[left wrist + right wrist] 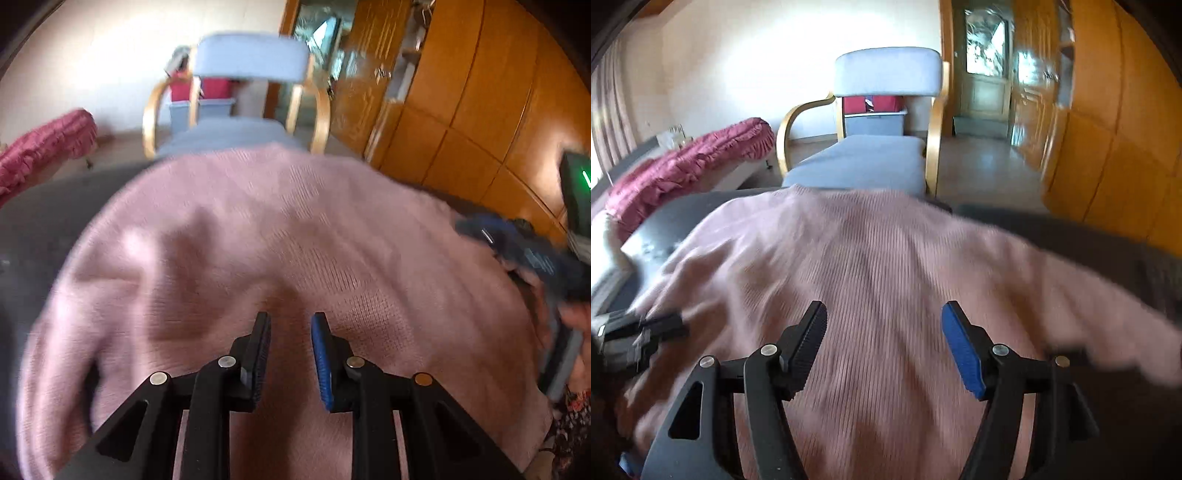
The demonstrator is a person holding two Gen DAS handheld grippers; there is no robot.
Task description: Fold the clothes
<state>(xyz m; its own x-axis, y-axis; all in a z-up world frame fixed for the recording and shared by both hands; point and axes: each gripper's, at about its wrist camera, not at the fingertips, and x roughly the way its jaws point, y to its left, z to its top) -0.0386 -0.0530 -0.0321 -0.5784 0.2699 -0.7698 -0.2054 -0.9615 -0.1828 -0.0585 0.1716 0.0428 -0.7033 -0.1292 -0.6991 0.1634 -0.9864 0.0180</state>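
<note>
A pink knitted sweater [280, 258] lies spread over a dark table [44, 221], covering most of the surface in both wrist views. Both frames are motion-blurred, so fine folds in the knit cannot be read reliably.

Left gripper [290, 325]: fingers parted by a narrow gap, nothing between them. It sits above the near part of the sweater at 6 o'clock in its own view; whether the tips touch the cloth cannot be told.

Right gripper [884, 314]: fingers spread wide, released, empty. It hangs over the sweater's near middle. In the left wrist view the same tool appears as a blurred blue-and-black body at 3 o'clock, over the sweater's right edge. In the right wrist view the left gripper shows at 9 o'clock, at the sweater's left edge.

Sweater layout — one sleeve [1108, 332] runs out toward 3 o'clock in the right wrist view, lying on the bare table.

Background: a grey armchair [879, 118] with bent wooden arms stands at 12 o'clock, just beyond the table's far edge. A red ruffled cover [701, 158] lies at 10 o'clock. Wooden cabinets [1115, 129] fill the 2 o'clock side.
</note>
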